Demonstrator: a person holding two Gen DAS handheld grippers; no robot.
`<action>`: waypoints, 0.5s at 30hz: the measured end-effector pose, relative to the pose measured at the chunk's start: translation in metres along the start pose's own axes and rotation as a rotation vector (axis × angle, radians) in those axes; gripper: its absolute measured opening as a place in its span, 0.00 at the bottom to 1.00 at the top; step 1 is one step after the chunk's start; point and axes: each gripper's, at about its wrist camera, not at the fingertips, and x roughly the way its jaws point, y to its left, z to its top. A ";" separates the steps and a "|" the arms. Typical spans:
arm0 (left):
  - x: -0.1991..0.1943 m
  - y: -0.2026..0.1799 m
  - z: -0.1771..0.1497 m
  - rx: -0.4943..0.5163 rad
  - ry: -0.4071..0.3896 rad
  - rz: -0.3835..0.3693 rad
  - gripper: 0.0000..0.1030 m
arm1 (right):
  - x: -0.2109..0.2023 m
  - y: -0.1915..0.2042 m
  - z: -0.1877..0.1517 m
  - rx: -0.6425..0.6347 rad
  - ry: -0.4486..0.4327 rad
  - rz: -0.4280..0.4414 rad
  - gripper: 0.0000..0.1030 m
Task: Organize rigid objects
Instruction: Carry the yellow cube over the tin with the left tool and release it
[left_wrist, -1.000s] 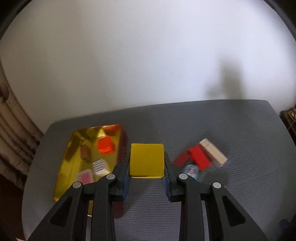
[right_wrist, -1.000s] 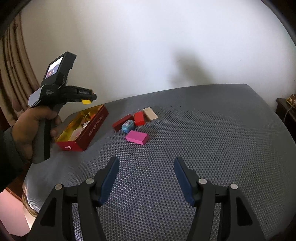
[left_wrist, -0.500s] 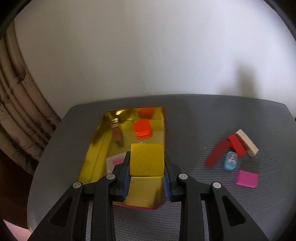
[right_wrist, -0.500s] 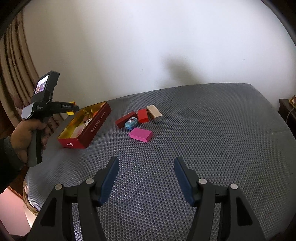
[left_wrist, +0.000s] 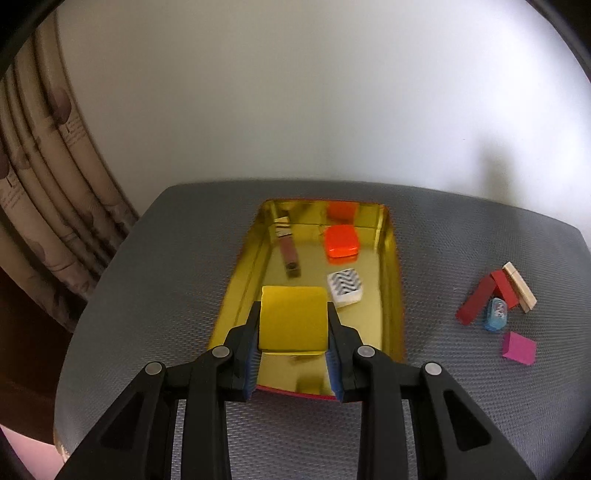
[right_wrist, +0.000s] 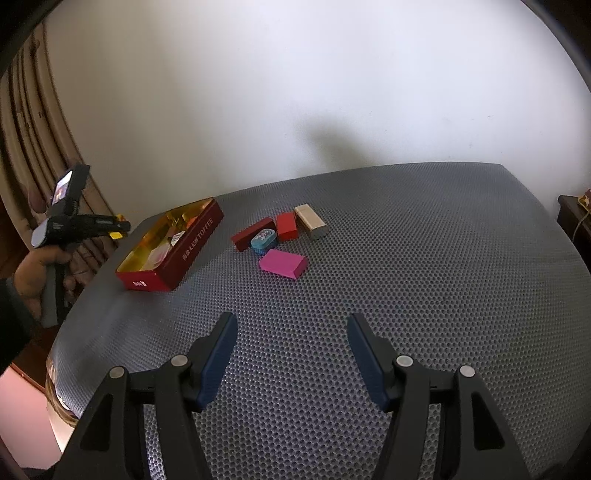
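Observation:
My left gripper (left_wrist: 293, 314) is shut on a yellow block (left_wrist: 293, 318) and holds it above the near end of the open gold-lined red tin (left_wrist: 391, 295). The tin holds an orange piece (left_wrist: 341, 240), a brown stick (left_wrist: 289, 254) and a white zigzag-patterned block (left_wrist: 345, 291). In the right wrist view the left gripper (right_wrist: 120, 229) is left of the tin (right_wrist: 192, 247). My right gripper (right_wrist: 290, 328) is open and empty above the grey mat. A magenta block (right_wrist: 282, 264), a dark red bar (right_wrist: 253, 233), a red block (right_wrist: 287, 226), a blue oval tin (right_wrist: 264, 238) and a beige block (right_wrist: 311, 221) lie loose.
The grey mesh mat (right_wrist: 406, 277) covers the table, with its edges at left and right. A white wall (right_wrist: 295, 92) rises behind and curtains (left_wrist: 44, 147) hang at left. A dark side table (right_wrist: 576, 218) stands at far right.
My left gripper has carried the yellow block leftward from beside the loose blocks to over the tin. The right gripper has stayed open and nearly still.

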 end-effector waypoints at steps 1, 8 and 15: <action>0.001 0.005 0.000 -0.005 0.005 -0.001 0.26 | 0.000 0.000 0.000 -0.001 0.000 0.001 0.61; 0.019 0.027 -0.001 -0.025 0.052 0.001 0.26 | 0.007 -0.008 0.001 0.024 0.013 -0.002 0.61; 0.066 0.030 -0.006 -0.062 0.167 0.026 0.26 | 0.013 -0.019 -0.001 0.052 0.032 -0.015 0.61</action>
